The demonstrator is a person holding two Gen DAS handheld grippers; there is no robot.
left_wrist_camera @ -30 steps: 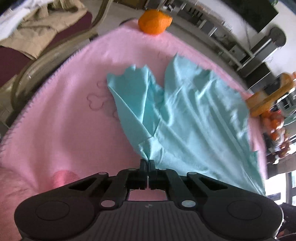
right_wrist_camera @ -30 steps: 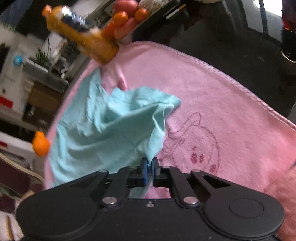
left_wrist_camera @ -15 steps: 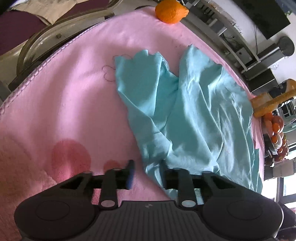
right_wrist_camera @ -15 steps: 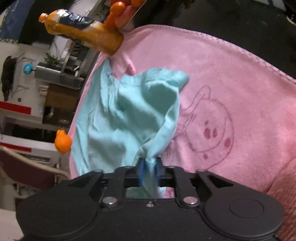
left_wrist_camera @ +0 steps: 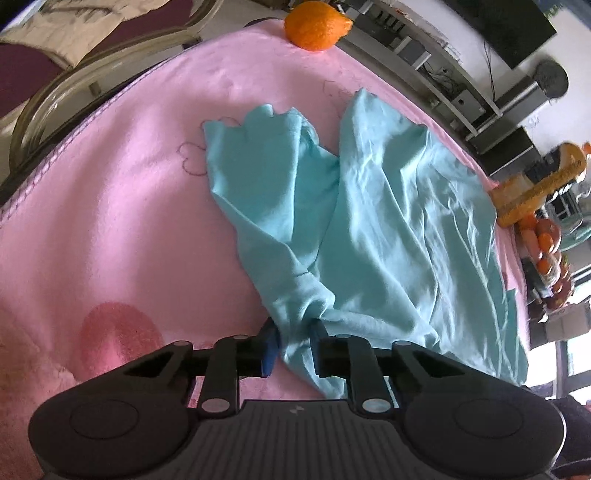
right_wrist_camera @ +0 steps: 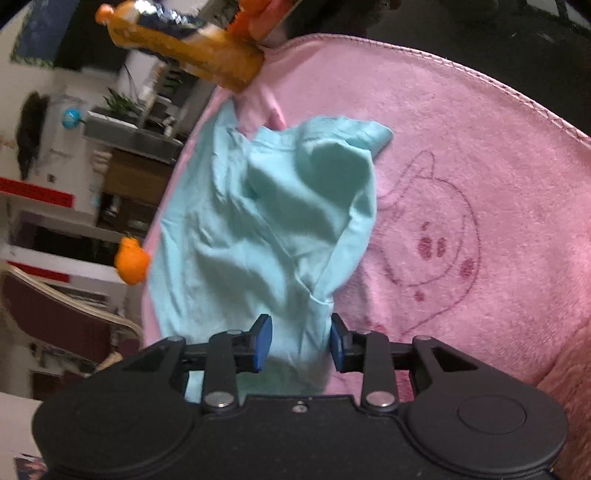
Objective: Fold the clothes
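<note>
A light teal garment lies crumpled on a pink towel, one part folded over toward the left. My left gripper is open, with a bunched end of the garment lying between its fingers. In the right wrist view the same garment lies on the pink towel. My right gripper is open, and a fold of the garment lies loose between its fingers.
An orange sits at the towel's far edge. An orange juice bottle lies at the right edge, with a fruit tray beyond. A chair stands at the left. The bottle and orange also show in the right wrist view.
Both grippers were shut on the garment a second ago. Both have opened and let it go; the cloth has settled onto the towel.
</note>
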